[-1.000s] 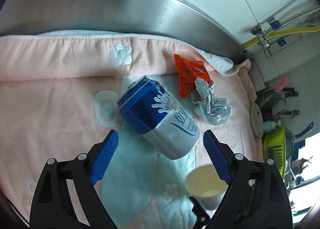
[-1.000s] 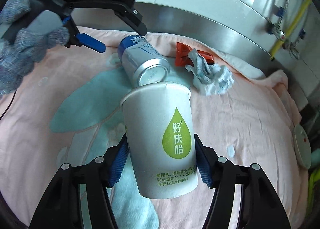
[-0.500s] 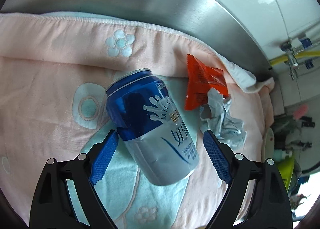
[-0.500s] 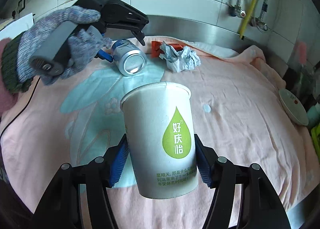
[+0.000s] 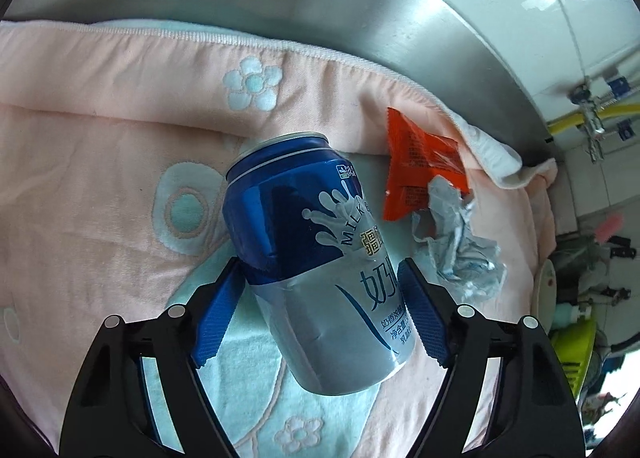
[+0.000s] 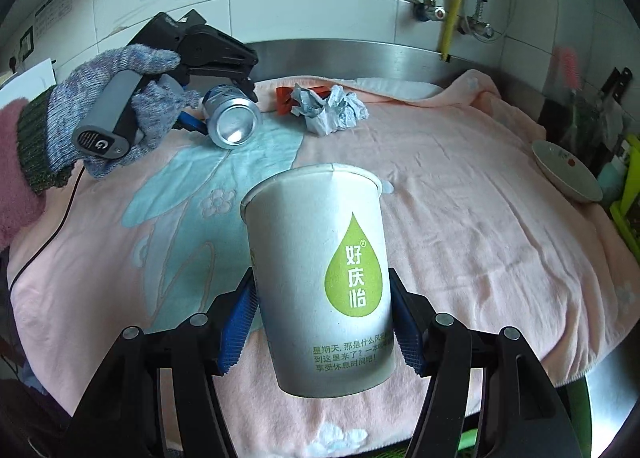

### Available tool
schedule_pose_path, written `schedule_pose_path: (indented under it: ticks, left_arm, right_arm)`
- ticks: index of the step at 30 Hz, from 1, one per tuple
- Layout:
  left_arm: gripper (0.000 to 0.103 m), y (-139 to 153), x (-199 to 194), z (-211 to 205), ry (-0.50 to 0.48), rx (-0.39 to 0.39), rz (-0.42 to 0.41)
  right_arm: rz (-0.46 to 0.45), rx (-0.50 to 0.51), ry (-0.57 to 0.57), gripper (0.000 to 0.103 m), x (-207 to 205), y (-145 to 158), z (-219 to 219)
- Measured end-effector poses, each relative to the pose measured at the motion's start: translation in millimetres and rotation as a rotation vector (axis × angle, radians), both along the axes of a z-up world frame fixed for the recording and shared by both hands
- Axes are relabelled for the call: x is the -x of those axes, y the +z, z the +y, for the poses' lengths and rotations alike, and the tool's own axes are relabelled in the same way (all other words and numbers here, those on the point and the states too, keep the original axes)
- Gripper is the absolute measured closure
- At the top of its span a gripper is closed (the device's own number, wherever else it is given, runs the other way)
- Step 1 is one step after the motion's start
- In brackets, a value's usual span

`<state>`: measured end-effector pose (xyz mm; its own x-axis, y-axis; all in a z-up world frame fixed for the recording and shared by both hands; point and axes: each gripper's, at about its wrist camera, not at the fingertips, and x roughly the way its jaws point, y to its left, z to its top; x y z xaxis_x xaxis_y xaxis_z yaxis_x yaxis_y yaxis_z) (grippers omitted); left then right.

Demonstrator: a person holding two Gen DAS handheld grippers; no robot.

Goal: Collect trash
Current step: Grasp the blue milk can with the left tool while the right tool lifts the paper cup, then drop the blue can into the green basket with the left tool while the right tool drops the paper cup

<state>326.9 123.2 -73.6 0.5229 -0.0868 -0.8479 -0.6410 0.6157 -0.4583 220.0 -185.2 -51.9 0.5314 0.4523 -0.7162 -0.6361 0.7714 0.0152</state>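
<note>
Left tongs [image 5: 320, 314] are straddling the can [image 5: 316, 258], which is lying on its side on the towel [image 5: 100, 162] covering the worktop; the jaws have just been closing, blue pads at or near its sides, contact unclear. Right tongs [image 6: 320, 322] are clenching an upright paper cup [image 6: 320, 278] above the towel. A wrapper [image 5: 420, 166] and crumpled paper [image 5: 460, 250] are lying just beside the can.

Towel [image 6: 460, 194] right of crumpled paper [image 6: 334, 114] looks open up to dish [image 6: 568, 170].
</note>
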Motion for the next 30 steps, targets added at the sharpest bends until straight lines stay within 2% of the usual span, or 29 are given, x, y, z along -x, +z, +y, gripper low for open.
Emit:
schedule_pose_path:
  ticks: [7,15,21,30]
  left_arm:
    - [0.027,32,32,-19,-0.158,-0.032,-0.073]
    - [0.027,61,72,-63,-0.345,-0.014,-0.16]
    - [0.027,77,100,-116,-0.518,-0.013,-0.216]
    - [0.027,79,125,-195,-0.735,-0.003,-0.239]
  right_arm:
    - [-0.011,-0.022,-0.107,0.043,24,10,-26]
    - [-0.016,-0.038,-0.279,0.043,57,13,-74]
    - [0.006,-0.046,-0.444,0.043,81,7,-130]
    - [0.012,-0.001,-0.64,0.043,116,-7,-201]
